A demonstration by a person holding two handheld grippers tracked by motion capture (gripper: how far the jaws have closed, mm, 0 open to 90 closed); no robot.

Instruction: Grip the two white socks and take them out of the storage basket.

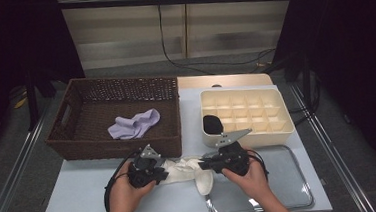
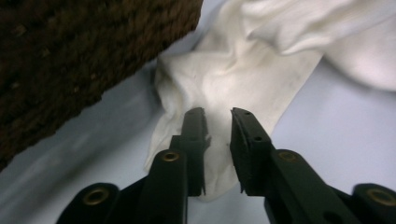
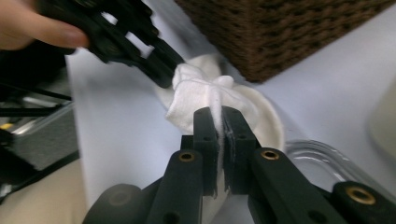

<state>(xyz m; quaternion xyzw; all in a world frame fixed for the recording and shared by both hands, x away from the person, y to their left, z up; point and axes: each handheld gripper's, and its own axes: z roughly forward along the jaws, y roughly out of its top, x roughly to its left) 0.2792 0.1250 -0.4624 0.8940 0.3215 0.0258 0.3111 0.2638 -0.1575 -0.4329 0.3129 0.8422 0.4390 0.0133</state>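
Observation:
A white sock (image 1: 185, 167) lies crumpled on the pale blue table in front of the basket, stretched between my two grippers. My left gripper (image 1: 163, 174) is at the sock's left end. In the left gripper view its jaws (image 2: 217, 116) stand a little apart, and the sock (image 2: 224, 79) shows flat in the gap between them. My right gripper (image 1: 204, 165) is at the sock's right end. In the right gripper view it (image 3: 218, 114) is shut on a pinched fold of the sock (image 3: 201, 88). The left gripper (image 3: 166, 74) touches the bunched cloth farther off.
A brown wicker basket (image 1: 73, 144) stands at the back left with a lilac sock (image 1: 134, 124) inside. A cream divided box (image 1: 282, 119) at the back right holds a black item (image 1: 212, 123). A clear tray (image 1: 292, 189) lies at the front right.

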